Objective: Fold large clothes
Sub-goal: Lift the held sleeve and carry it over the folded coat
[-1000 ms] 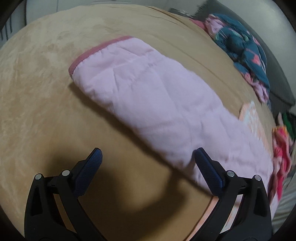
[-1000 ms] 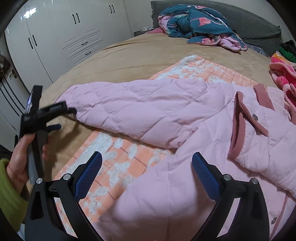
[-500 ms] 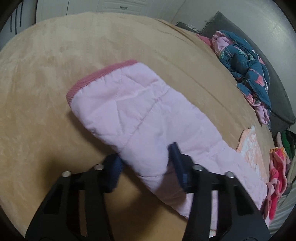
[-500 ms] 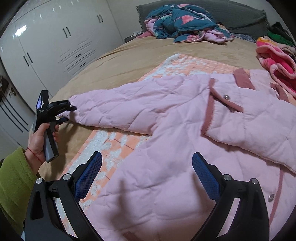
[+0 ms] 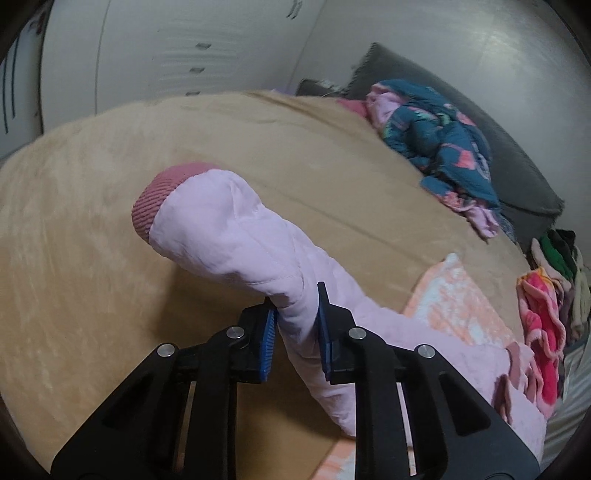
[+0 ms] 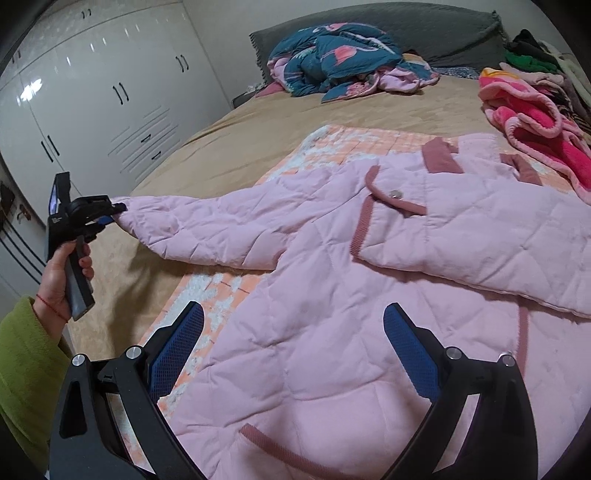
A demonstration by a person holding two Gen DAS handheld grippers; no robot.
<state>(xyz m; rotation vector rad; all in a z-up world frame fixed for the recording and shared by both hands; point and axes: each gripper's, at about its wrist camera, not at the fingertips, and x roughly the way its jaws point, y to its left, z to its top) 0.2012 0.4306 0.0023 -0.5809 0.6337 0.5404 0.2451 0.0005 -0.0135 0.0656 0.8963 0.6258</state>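
While the left gripper (image 5: 295, 325) has its jaws clamped on the sleeve (image 5: 236, 236) of a pink quilted jacket (image 6: 369, 332), pinching the fabric a little way back from the darker ribbed cuff (image 5: 159, 199), the sleeve end stands up off the tan bed (image 5: 92, 258) and bends forward past the blue pads (image 5: 266, 341). Nearest in the right wrist view, the right gripper (image 6: 293, 358) hovers over the lower body of the jacket with its jaws wide apart and nothing between them. Just beyond its fingertips the jacket lies spread across an orange-and-white checked blanket (image 6: 218, 291), the front flap folded over with a rose trim and a metal snap (image 6: 397, 193) showing. Off to the left, a hand (image 6: 61, 269) in a green sleeve holds the left gripper's handle, with the stretched pink sleeve running from it back to the jacket body. Farther right, a bright pink fleece garment (image 6: 532, 129) sits at the edge of a clothes pile (image 6: 535, 55). At the far end of the bed a teal patterned quilt (image 6: 332, 51) is bunched against a grey headboard (image 6: 424, 26), and white wardrobe doors (image 6: 110, 92) line the left wall.
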